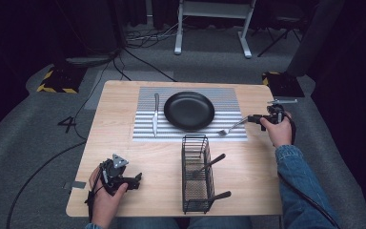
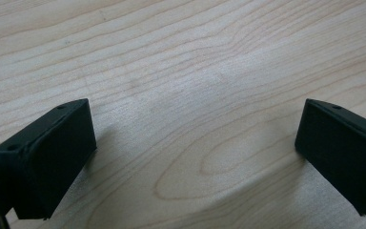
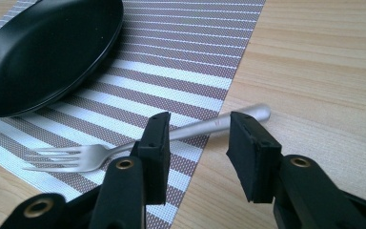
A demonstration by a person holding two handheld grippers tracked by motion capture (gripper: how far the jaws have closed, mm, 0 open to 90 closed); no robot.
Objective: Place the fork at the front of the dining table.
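Note:
A silver fork (image 1: 231,128) lies with its tines on the striped placemat (image 1: 143,131) and its handle reaching off the mat's right edge onto the wood. My right gripper (image 1: 251,119) sits just at the handle's end, jaws apart. In the right gripper view the fork (image 3: 90,155) lies flat behind the two open jaws of my right gripper (image 3: 199,119), and no pad presses on it. A black plate (image 1: 189,110) (image 3: 43,52) rests mid-mat, with a knife (image 1: 156,114) to its left. My left gripper (image 1: 138,179) (image 2: 195,124) rests open over bare wood at the front left.
A black wire basket (image 1: 187,162) stands at the front centre, with two black-handled utensils (image 1: 214,162) sticking out to the right. The wooden table (image 1: 114,143) is bare wood on both sides of the mat. Cables and a desk frame lie on the floor beyond.

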